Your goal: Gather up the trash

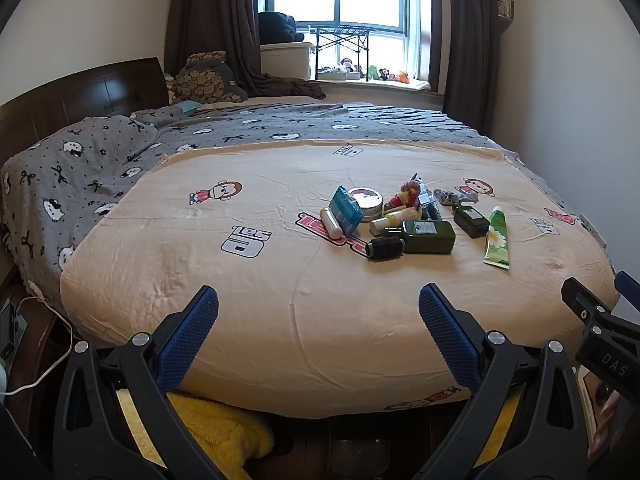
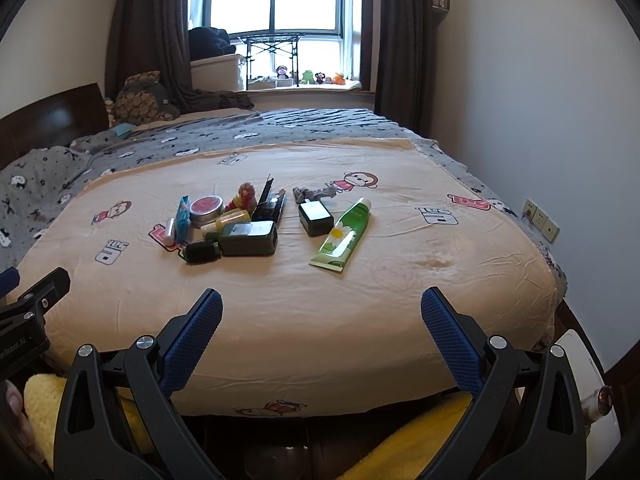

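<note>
A cluster of small items lies on the cream bedsheet (image 1: 240, 280): a green tube (image 1: 497, 239) (image 2: 343, 236), dark green bottles (image 1: 428, 236) (image 2: 248, 239), a small dark bottle (image 1: 471, 221) (image 2: 316, 218), a round tin (image 1: 365, 203) (image 2: 206, 210), a blue packet (image 1: 344, 210) (image 2: 183, 216), a white tube (image 1: 331, 222) and a crumpled grey wrapper (image 1: 456, 197) (image 2: 314, 193). My left gripper (image 1: 319, 300) is open and empty at the bed's near edge, well short of the cluster. My right gripper (image 2: 322, 302) is open and empty, also short of it.
A grey patterned blanket (image 1: 80, 168) covers the far and left parts of the bed. A yellow fluffy cloth (image 1: 216, 436) lies below the bed's edge. A white wall (image 2: 540, 100) with sockets (image 2: 540, 216) runs along the right. A white object (image 2: 592, 384) sits low right.
</note>
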`<state>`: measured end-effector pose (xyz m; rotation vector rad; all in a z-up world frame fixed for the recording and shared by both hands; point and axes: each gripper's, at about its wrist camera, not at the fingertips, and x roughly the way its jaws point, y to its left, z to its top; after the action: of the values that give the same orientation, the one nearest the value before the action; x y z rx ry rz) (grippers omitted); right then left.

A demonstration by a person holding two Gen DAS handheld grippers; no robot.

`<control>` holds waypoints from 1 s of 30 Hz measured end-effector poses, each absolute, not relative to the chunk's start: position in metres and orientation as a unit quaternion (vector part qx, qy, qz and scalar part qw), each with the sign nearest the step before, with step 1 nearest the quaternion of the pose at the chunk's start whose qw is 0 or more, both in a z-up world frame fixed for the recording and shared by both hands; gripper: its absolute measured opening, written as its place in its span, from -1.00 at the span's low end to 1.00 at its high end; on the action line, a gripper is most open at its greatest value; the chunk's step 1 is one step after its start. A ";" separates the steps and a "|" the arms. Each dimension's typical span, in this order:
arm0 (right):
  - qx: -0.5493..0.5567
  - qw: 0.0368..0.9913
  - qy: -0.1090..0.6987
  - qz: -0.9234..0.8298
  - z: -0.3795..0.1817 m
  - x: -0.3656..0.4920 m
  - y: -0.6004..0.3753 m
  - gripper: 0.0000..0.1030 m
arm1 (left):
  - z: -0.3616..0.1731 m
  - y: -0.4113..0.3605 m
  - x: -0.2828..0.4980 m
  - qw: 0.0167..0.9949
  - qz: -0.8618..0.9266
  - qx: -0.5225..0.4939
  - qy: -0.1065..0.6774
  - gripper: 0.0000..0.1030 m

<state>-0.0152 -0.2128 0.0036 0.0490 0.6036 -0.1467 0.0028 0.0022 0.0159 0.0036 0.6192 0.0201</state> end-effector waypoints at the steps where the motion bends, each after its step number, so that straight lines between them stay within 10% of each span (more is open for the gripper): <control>1: 0.024 0.952 0.297 -0.072 0.004 -0.015 -0.213 0.93 | 0.016 0.002 0.004 0.952 0.010 0.002 0.305 0.84; 30: 0.071 0.951 0.294 -0.060 -0.026 0.006 -0.232 0.93 | -0.014 0.003 0.031 0.947 -0.021 0.006 0.321 0.84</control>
<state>0.0058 -0.2323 -0.0258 0.1447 0.5981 -0.1214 0.0310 0.0028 -0.0142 0.0118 0.6534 -0.0426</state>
